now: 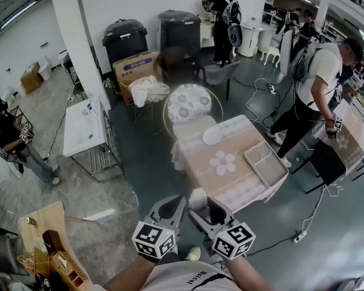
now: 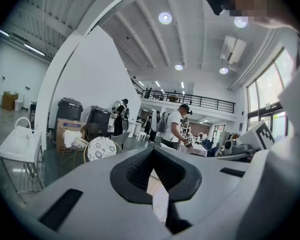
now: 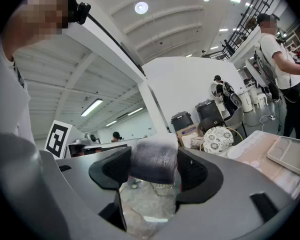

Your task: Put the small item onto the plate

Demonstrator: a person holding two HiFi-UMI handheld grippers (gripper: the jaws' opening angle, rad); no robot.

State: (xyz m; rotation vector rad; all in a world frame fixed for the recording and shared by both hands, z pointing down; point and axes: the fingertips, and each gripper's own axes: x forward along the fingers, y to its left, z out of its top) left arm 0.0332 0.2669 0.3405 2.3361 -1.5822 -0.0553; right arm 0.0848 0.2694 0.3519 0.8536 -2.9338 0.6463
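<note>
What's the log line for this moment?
right gripper: shut on small item | left gripper: shut, empty | plate: on table ahead, looks bare | placement: not yet done

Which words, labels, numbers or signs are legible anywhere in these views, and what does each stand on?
Nothing here reads with certainty.
Cardboard box: blue label, too small to read.
Shirt print at the bottom of the head view: short line of letters, too blurred to read.
Marker cubes: black-and-white square patterns only, no letters or numbers.
</note>
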